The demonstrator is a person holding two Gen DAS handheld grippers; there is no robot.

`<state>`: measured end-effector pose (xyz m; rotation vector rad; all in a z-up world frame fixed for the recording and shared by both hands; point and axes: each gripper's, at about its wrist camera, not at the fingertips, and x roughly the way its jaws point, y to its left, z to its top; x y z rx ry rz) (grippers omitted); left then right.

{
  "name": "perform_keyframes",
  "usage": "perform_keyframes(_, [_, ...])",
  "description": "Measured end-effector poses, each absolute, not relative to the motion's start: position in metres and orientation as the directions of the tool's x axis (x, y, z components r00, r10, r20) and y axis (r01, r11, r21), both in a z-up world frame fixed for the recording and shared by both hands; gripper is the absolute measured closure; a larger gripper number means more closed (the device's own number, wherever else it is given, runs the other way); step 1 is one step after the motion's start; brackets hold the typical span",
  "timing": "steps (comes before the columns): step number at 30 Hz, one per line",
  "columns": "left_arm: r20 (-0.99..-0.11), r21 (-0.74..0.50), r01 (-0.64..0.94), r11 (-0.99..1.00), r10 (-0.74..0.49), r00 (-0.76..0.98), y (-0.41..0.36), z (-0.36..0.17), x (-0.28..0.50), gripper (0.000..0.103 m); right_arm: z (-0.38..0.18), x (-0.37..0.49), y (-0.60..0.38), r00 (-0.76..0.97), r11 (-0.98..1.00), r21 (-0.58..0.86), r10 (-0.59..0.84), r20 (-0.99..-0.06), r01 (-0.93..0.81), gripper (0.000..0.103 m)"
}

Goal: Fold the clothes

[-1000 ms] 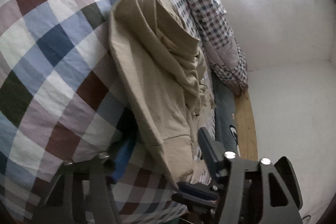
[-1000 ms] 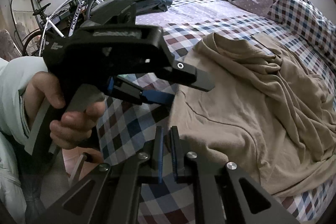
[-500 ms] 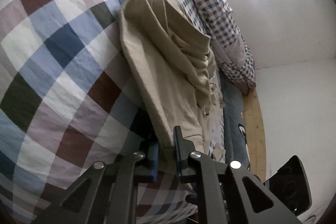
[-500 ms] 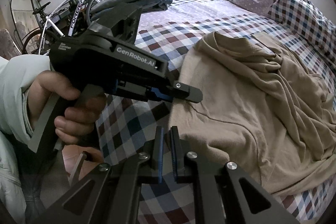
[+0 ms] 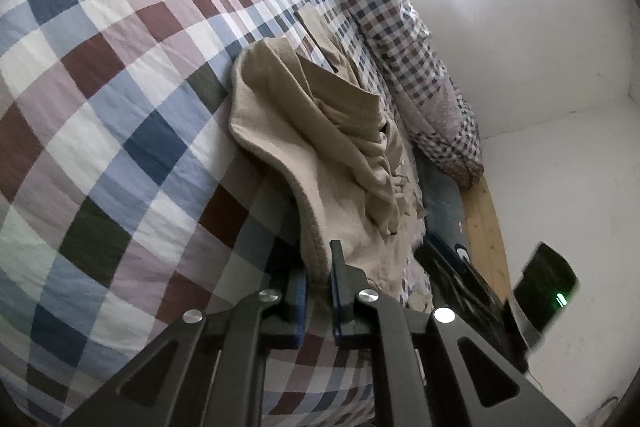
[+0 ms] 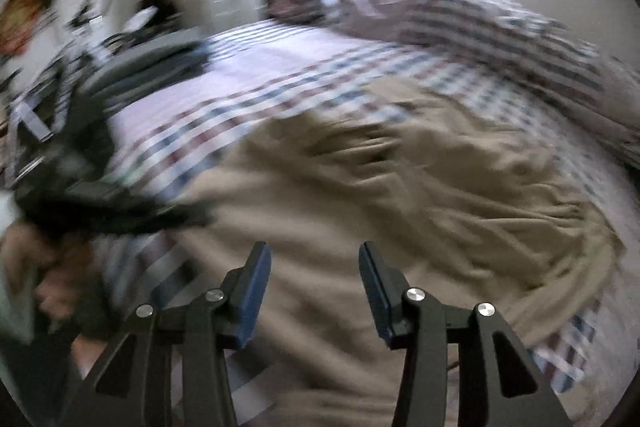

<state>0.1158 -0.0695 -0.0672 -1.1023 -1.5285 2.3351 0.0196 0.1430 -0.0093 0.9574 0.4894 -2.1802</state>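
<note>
— Where the left gripper [image 5: 319,277] meets the cloth, what do you see?
— Its blue pads [image 5: 299,301] are pinched tight on the ribbed hem of the beige sweatshirt [image 5: 320,131], lifting that edge off the checked bedspread [image 5: 120,115].
— And the right gripper [image 6: 316,267]?
— Its jaws are opening, with nothing pressed between them; it hangs above the sweatshirt's lower part, and the view is blurred.
— Where does the sweatshirt lie?
— Crumpled on the bed, running from the held hem towards the checked quilt [image 5: 404,39] bunched along the white wall [image 5: 520,67].
— Anything else?
— A hand [image 6: 36,267] at the left of the right view, holding the dark left gripper.
</note>
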Motion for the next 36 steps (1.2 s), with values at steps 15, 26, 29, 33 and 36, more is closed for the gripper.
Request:
perform_keyframes(15, [-0.454, -0.858, 0.211, -0.468, 0.502, -0.736, -0.095, -0.060, 0.123, 0.097, -0.055, -0.046, 0.116, -0.570, -0.809, -0.150, -0.255, -0.781, 0.568, 0.053])
perform_keyframes(26, [-0.390, -0.866, 0.169, -0.471, 0.424, -0.818, -0.138, -0.031, 0.135, 0.099, -0.040, -0.032, 0.107, -0.554, -0.790, -0.115, -0.309, -0.773, 0.602, 0.092])
perform_keyframes(29, [-0.368, -0.870, 0.169, -0.464, 0.380, -0.849, -0.155, -0.022, 0.138, 0.099, -0.022, -0.022, 0.108, -0.549, -0.776, -0.085, -0.359, -0.754, 0.625, 0.094])
perform_keyframes(33, [-0.320, -0.878, 0.155, -0.454, 0.313, -0.894, -0.179, -0.009, 0.146, 0.099, 0.003, -0.003, 0.109, -0.526, -0.737, -0.047, -0.435, -0.731, 0.675, 0.095])
perform_keyframes(36, [-0.271, -0.879, 0.133, -0.458, 0.249, -0.930, -0.194, 0.003, 0.155, 0.099, 0.018, 0.019, 0.104, -0.493, -0.679, -0.045, -0.485, -0.723, 0.733, 0.098])
